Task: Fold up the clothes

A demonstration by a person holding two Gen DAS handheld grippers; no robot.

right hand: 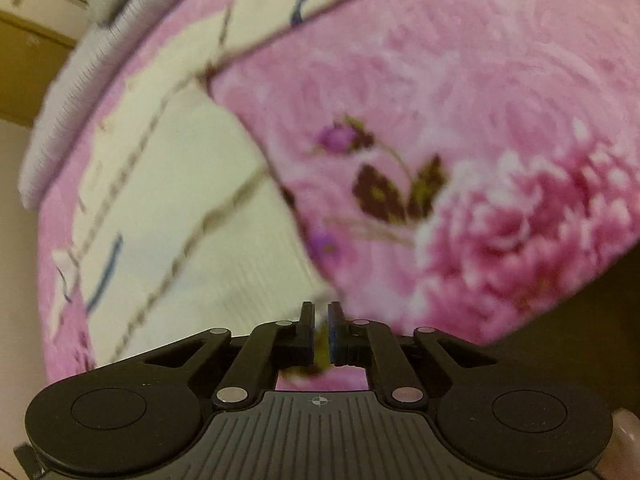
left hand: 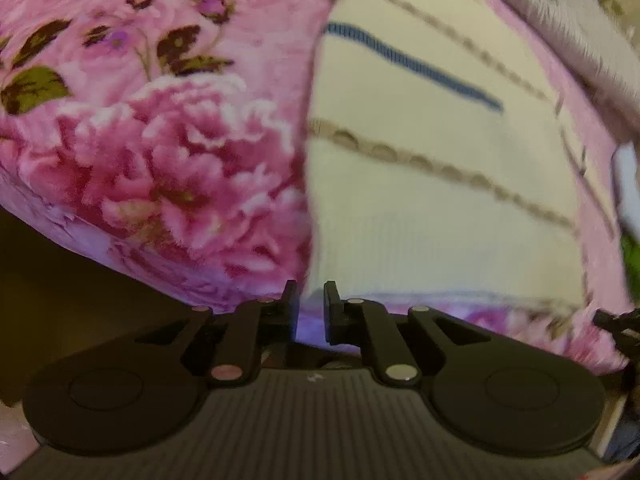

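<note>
- Two grippers hovered over a cream sweater [left hand: 432, 184] lying flat on the pink floral blanket [left hand: 168, 168].
- Left gripper [left hand: 311, 304] fingers sat slightly apart, nothing between them.
- Right gripper [right hand: 321, 322] fingers were nearly together, empty too, everything blurry.

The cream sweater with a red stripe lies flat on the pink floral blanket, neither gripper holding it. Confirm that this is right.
Not quite: the stripe is blue, not red. The left wrist view shows the blue stripe across the cream sweater, with beige patterned lines beside it. The rest stands: the sweater lies flat on the pink floral blanket, and neither the left gripper nor the right gripper holds it.
</note>
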